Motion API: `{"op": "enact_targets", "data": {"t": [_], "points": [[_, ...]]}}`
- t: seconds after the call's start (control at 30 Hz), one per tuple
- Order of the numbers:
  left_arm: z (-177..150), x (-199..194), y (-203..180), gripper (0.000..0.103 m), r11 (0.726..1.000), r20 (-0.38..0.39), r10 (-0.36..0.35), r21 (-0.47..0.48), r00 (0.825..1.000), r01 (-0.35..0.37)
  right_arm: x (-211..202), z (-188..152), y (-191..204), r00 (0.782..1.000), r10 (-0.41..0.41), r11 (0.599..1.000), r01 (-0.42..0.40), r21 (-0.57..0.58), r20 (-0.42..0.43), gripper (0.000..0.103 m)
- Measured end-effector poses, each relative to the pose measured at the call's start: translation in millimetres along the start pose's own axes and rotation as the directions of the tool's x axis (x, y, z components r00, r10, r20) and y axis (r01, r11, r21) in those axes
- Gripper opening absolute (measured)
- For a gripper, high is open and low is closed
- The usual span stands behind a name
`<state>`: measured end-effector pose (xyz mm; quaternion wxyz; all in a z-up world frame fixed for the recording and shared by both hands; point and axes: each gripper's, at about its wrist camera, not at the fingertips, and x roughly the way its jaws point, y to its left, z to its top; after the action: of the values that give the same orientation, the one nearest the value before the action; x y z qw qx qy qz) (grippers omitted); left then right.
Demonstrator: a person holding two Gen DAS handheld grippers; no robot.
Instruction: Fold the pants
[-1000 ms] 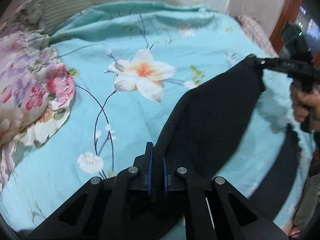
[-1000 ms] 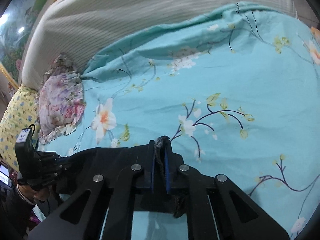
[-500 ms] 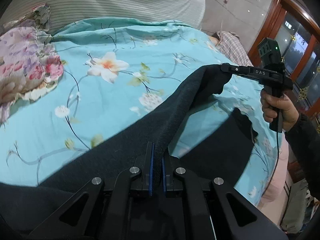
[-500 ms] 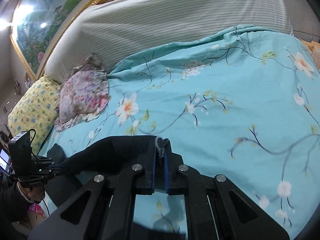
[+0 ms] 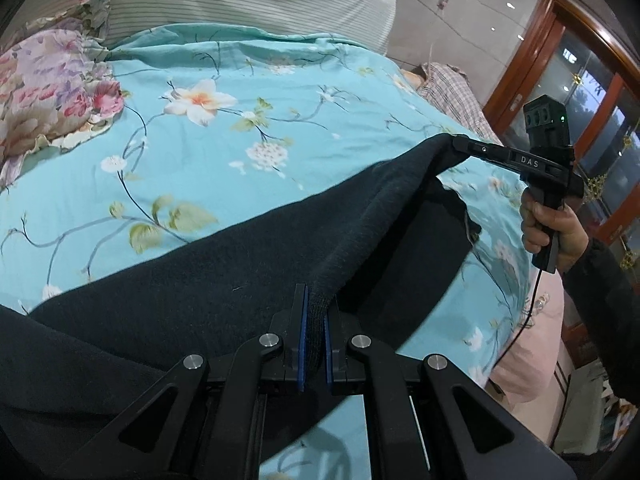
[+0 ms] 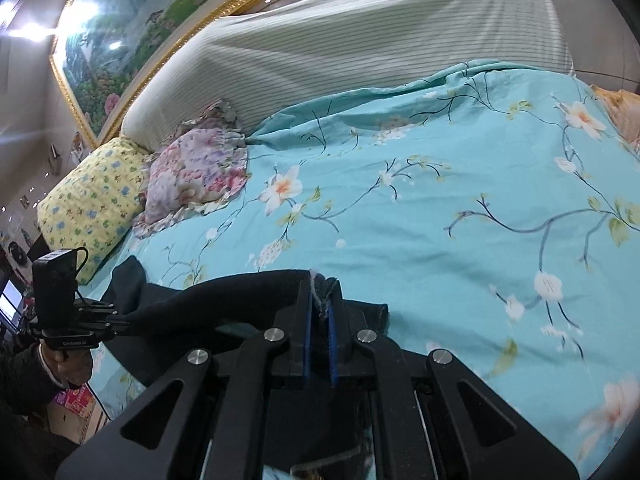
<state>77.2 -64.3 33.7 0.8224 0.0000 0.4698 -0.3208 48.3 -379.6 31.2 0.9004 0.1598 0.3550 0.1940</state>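
Observation:
The dark navy pants (image 5: 224, 280) hang stretched between my two grippers above a turquoise floral bedspread (image 5: 248, 136). My left gripper (image 5: 314, 320) is shut on one edge of the pants. My right gripper (image 6: 320, 312) is shut on the other end; it shows in the left wrist view (image 5: 460, 144) at the right, held by a hand. In the right wrist view the pants (image 6: 224, 292) run left to the left gripper (image 6: 124, 320). Part of the fabric sags onto the bed below.
A pink floral pillow (image 5: 44, 92) and a yellow pillow (image 6: 92, 196) lie at the bed's left. A striped headboard cushion (image 6: 360, 48) stands behind. A plaid cloth (image 5: 452, 92) lies at the far right edge, near a wooden door (image 5: 592, 92).
Both grippers have risen and drawn back with the pants, so more of the bed shows. The pants are now pulled into a longer, flatter span between them.

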Motion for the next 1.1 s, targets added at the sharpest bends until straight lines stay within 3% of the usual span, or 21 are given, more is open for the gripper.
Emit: {"op": "enact_targets", "data": {"t": [0.33, 0.67, 0.8, 0.87, 0.93, 0.97, 1.1], "points": [[-31.1, 4.2, -14.3, 0.005, 0.999, -0.021, 0.011, 0.05, 1.0, -0.01, -21.9, -46.6, -4.2, 0.999, -0.006, 1.0, 0.007, 0.026, -0.034, 0.007], [-49.6, 30.1, -14.2, 0.006, 0.997, -0.08, 0.036, 0.07, 0.996, -0.03, -18.0, -74.0, -4.9, 0.993, -0.065, 0.998, 0.067, 0.015, -0.101, 0.007], [-52.6, 35.0, -16.9, 0.02, 0.997, -0.101, 0.04, 0.07, 0.994, -0.033, -12.8, -80.8, -6.3, 0.983, -0.101, 0.995, 0.104, 0.006, -0.153, 0.008], [-55.1, 31.4, -18.7, 0.032, 0.997, -0.096, 0.035, 0.068, 0.995, -0.029, -16.1, -82.9, -4.9, 0.981, -0.119, 0.993, 0.122, 0.006, -0.152, 0.016], [-58.9, 26.1, -20.0, 0.043, 0.998, -0.093, 0.033, 0.064, 0.995, -0.027, -20.2, -83.8, -3.4, 0.974, -0.162, 0.986, 0.166, 0.014, -0.161, 0.037], [-60.7, 23.9, -20.1, 0.043, 0.998, -0.089, 0.037, 0.061, 0.995, -0.032, -25.1, -83.8, -2.1, 0.972, -0.177, 0.983, 0.183, 0.022, -0.153, 0.047], [-65.8, 9.8, -11.2, 0.044, 0.999, -0.074, 0.042, 0.006, 0.996, -0.041, -48.1, -79.6, 13.0, 0.986, -0.152, 0.987, 0.155, 0.034, -0.067, 0.049]]}}
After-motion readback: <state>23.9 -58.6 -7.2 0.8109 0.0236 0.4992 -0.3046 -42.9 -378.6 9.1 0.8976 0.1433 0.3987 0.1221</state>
